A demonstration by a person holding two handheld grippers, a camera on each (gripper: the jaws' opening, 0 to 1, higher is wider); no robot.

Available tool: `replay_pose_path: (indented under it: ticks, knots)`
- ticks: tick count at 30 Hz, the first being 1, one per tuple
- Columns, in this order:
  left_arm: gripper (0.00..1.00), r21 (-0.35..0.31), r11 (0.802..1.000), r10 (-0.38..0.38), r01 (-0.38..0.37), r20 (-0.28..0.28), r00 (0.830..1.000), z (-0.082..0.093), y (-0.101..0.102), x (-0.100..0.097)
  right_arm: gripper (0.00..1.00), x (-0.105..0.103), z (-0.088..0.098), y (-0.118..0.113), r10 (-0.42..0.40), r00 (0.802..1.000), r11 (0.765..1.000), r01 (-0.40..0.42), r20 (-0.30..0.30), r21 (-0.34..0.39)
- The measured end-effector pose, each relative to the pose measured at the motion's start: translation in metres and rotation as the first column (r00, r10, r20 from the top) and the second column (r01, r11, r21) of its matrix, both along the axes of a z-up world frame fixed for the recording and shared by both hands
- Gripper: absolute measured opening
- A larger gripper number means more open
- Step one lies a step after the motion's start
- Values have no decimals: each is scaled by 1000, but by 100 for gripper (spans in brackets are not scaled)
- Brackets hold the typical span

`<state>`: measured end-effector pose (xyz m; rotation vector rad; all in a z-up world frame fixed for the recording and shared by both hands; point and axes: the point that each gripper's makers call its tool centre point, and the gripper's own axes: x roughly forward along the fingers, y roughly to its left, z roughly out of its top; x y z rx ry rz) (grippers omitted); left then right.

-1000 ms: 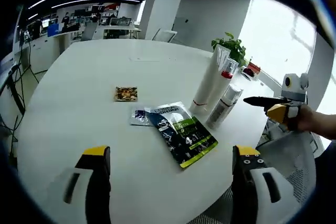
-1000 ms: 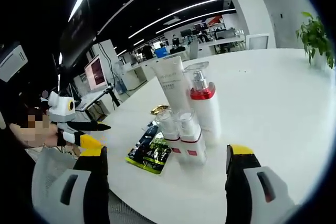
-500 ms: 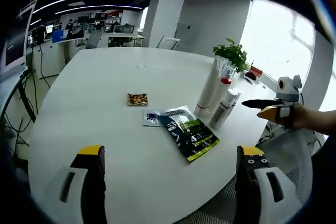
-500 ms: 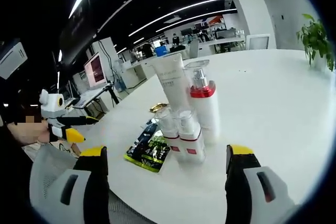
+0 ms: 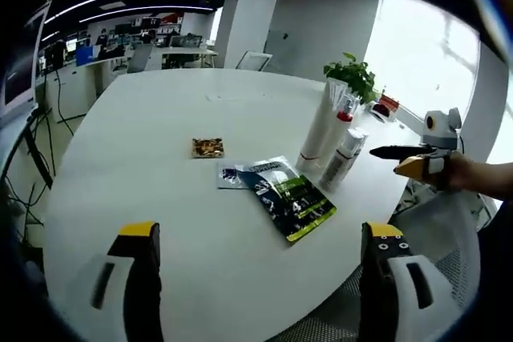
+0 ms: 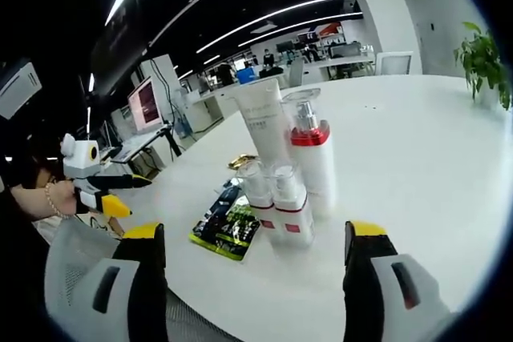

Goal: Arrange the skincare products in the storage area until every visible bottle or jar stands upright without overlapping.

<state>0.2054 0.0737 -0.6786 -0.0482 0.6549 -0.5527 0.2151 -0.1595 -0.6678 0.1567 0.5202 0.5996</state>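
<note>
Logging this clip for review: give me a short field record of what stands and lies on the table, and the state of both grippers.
surface: round white table
standing items: white tube, pump bottle with red collar, two small clear-capped bottles, grouped close together
flat items: dark green sachet, small blue-white sachet partly under it, small gold packet apart
background: potted plant
left gripper: open, holding nothing, off the table edge
right gripper: open, holding nothing, facing the bottles

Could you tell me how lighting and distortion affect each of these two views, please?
Left gripper view: the window is blown out white, and the table edge bows from fisheye distortion. Right gripper view: the bottles are sharp and evenly lit, the ceiling dark with bright strip lights.
</note>
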Motion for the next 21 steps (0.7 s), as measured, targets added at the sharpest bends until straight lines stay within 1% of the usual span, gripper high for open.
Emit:
replay_pose_path:
  ticks: [2, 3, 4, 6, 7, 8, 11, 15, 17, 18, 21]
  knots:
    - [98, 19, 1000, -22, 22, -4, 1000, -2, 0, 1, 92, 0, 0, 0, -6, 1000, 1000, 6, -5, 3]
    - [97, 32, 999, -39, 39, -8, 999, -6, 0, 3, 91, -1, -1, 0, -5, 1000, 1000, 5, -5, 2]
    - [95, 47, 997, -53, 53, -7, 999, -9, 1, 5, 91, -1, -2, 0, -3, 1000, 1000, 3, -7, -11]
    - [90, 79, 993, -86, 86, 0, 996, -13, 2, 9, 91, 0, -1, 0, -4, 1000, 1000, 4, -3, -18]
    - [87, 101, 990, -100, 101, -10, 995, -17, 3, 12, 91, 0, -1, 0, -6, 1000, 1000, 6, -3, -14]
    - [85, 107, 988, -108, 108, -7, 994, -17, 3, 14, 91, 0, -1, 0, -10, 1000, 1000, 10, -8, -10]
    - [80, 128, 983, -137, 135, 5, 991, -21, 1, 25, 91, 0, -2, -1, -7, 1000, 1000, 7, -8, -18]
    - [70, 158, 971, -185, 179, 25, 982, -23, -3, 41, 91, 1, -2, -2, -15, 1000, 1000, 15, -7, -18]
    - [67, 169, 966, -203, 195, 34, 978, -24, -6, 48, 91, 2, -3, -4, -21, 1000, 1000, 20, -8, -17]
    - [65, 176, 962, -220, 208, 50, 974, -24, -8, 53, 91, 3, -3, -4, -25, 1000, 1000, 25, -8, -16]
    - [55, 200, 950, -257, 239, 68, 964, -27, -12, 64, 91, 4, -3, -6, -34, 999, 999, 34, -11, -17]
